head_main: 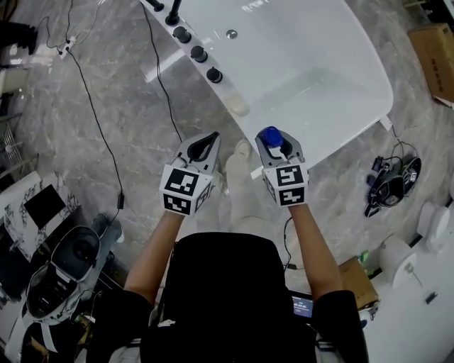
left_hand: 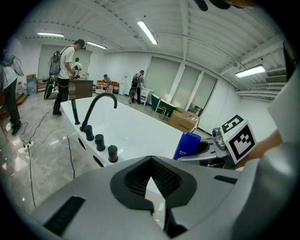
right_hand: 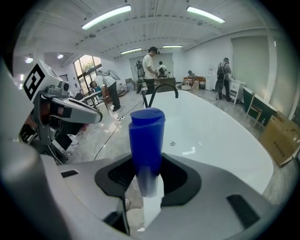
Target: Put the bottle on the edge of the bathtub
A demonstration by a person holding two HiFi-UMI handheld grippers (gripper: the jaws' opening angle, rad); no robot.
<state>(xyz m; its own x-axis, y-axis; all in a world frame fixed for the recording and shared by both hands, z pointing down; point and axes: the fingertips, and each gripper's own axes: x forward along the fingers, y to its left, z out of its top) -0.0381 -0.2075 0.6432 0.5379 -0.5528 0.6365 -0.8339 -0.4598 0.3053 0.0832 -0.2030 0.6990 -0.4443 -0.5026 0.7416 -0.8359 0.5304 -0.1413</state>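
Observation:
A blue bottle (head_main: 269,135) stands upright between the jaws of my right gripper (head_main: 274,142), which is shut on its lower part. In the right gripper view the bottle (right_hand: 146,136) rises in front of the white bathtub (right_hand: 220,136). From above, it hangs just short of the tub's near rim (head_main: 323,152). My left gripper (head_main: 205,144) is beside it on the left, over the floor, with its jaws shut and nothing in them. The left gripper view shows the bottle (left_hand: 187,145) and the right gripper from the side.
A black faucet (head_main: 172,13) and three black knobs (head_main: 199,54) line the tub's left rim. Cables (head_main: 99,135) run over the marble floor. Black gear (head_main: 390,181) lies to the right, a cardboard box (head_main: 434,49) far right. People (left_hand: 65,75) stand in the background.

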